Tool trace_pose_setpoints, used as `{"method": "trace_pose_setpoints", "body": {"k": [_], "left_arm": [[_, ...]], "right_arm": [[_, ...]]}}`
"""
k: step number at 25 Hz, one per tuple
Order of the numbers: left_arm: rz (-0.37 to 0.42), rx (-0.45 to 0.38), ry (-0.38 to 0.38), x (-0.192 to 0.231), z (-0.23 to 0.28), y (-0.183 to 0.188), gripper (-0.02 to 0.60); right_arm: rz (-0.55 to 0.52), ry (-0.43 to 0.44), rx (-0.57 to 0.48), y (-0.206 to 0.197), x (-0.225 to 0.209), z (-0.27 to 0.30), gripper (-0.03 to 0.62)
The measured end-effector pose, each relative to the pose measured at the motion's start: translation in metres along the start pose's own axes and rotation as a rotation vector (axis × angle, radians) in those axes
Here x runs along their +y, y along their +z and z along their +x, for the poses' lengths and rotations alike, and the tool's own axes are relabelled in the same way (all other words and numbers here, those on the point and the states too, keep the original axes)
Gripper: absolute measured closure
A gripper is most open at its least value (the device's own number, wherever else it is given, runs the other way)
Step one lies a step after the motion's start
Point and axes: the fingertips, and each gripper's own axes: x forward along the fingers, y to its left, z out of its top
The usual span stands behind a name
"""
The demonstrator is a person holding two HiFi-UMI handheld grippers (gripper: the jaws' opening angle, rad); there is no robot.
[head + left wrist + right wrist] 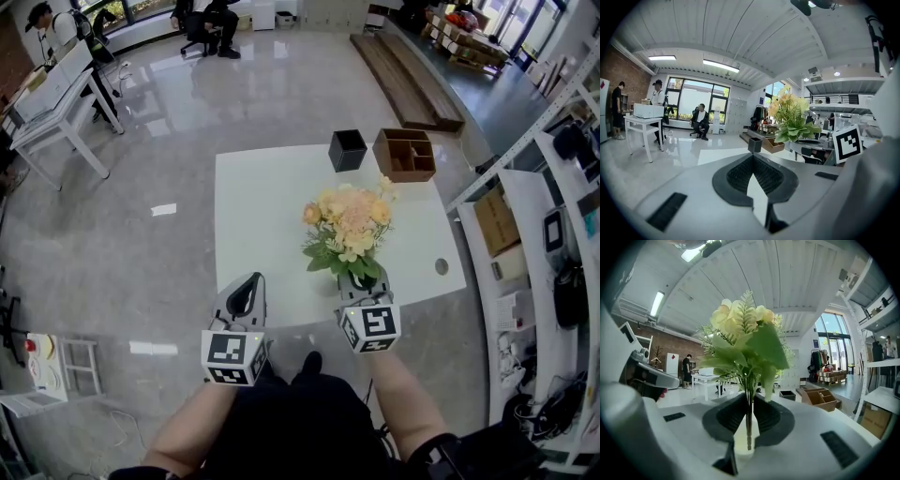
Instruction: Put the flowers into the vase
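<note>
A bunch of yellow and peach flowers [349, 228] with green leaves stands upright over the near part of the white table [267, 211]. My right gripper [362, 278] is shut on its stems [748, 425], and the blooms [743, 324] rise just above the jaws. A black square vase [348, 150] sits at the table's far edge, well beyond the flowers; the same black vase [787, 394] shows small in the right gripper view. My left gripper [247, 283] hovers at the table's near edge, left of the flowers, shut with nothing in it [751, 161].
A wooden compartment box [405, 155] stands right of the vase. The table has a round cable hole [442, 266] near its right edge. Metal shelving [553, 225] flanks the right side. A white desk [56, 103] and seated and standing people are far off across the glossy floor.
</note>
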Motion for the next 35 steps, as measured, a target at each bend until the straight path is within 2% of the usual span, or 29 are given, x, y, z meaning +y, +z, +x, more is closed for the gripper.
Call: {"method": "trace_pose_setpoints", "body": {"k": [6, 17, 22, 35], "left_arm": [[0.0, -0.003, -0.015, -0.002, 0.0, 0.0, 0.578], [-0.002, -0.009, -0.022, 0.004, -0.001, 0.001, 0.578], [0.0, -0.012, -0.024, 0.002, -0.003, 0.004, 0.578], [0.005, -0.013, -0.034, -0.005, -0.003, 0.003, 0.578]], "right_arm": [[-0.002, -0.008, 0.042, -0.015, 0.002, 0.001, 0.537], [-0.156, 0.006, 0.142, -0.026, 0.013, 0.0, 0.511], [-0.16, 0.009, 0.158, -0.025, 0.014, -0.003, 0.462], [-0.158, 0.0, 0.166, -0.026, 0.01, -0.011, 0.393]]}}
